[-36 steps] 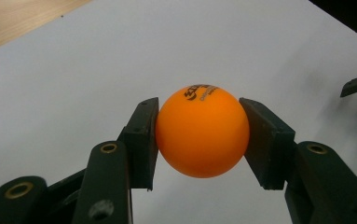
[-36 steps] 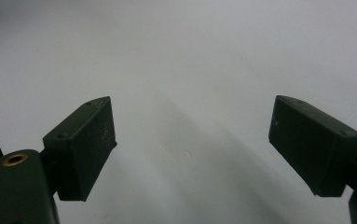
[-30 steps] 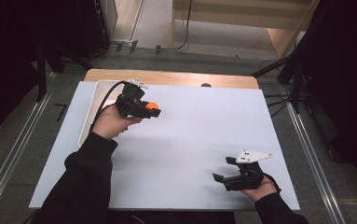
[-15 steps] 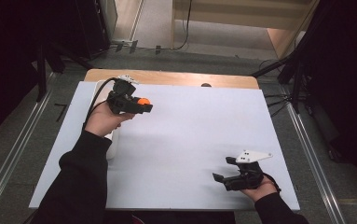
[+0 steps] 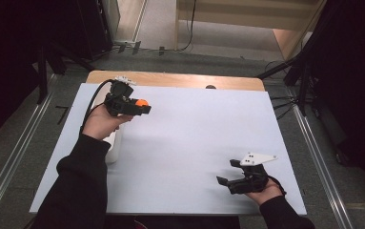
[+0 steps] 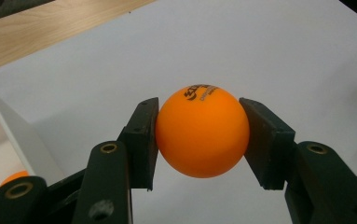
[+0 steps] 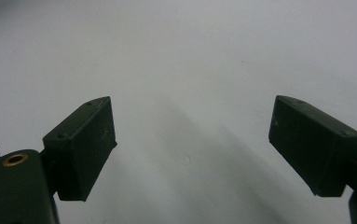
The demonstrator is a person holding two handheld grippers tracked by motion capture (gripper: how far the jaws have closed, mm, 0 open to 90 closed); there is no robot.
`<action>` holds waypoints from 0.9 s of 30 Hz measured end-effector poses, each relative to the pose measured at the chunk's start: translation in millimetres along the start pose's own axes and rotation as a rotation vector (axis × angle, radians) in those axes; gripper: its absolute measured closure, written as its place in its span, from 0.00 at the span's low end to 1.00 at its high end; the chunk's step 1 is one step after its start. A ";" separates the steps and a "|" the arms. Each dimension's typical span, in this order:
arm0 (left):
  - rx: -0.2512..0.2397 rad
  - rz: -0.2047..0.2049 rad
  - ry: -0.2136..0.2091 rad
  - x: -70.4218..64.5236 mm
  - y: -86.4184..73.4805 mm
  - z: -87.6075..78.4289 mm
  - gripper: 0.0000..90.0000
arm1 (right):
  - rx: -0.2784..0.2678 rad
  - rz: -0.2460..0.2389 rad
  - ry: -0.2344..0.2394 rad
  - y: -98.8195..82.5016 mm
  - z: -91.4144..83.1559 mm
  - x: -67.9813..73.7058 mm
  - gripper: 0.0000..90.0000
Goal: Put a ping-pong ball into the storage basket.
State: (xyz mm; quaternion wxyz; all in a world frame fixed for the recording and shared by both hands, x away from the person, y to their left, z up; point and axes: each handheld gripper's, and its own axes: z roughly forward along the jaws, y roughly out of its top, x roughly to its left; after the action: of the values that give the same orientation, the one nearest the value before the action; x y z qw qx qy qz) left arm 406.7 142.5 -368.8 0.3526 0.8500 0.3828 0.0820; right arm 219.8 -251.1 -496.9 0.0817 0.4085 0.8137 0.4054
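The orange ball sits between the fingers of my left gripper, squeezed from both sides. It has small dark letters on top. I hold it up over the far left part of the white surface, close to the wooden edge at the back. Just under my left hand is a white box, and a bit of another orange ball peeks out inside it. My right gripper is well apart, near the front right corner. Its fingers are wide open with nothing between them.
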 end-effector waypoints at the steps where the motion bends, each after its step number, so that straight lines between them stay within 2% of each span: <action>1: 0.001 0.001 0.000 0.8 -0.3 -0.6 0.56 | 0.000 0.001 0.001 0.2 0.1 0.0 0.15; 27: -0.022 -0.065 0.075 22.8 -12.0 -16.1 0.56 | -0.002 -0.010 0.002 3.0 2.2 -1.6 0.15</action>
State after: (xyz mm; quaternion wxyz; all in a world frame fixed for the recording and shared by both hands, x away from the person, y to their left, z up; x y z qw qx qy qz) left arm 408.8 172.8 -367.9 0.3497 0.8295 0.4222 0.1066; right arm 223.7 -250.0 -496.4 0.0834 0.4039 0.8153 0.4063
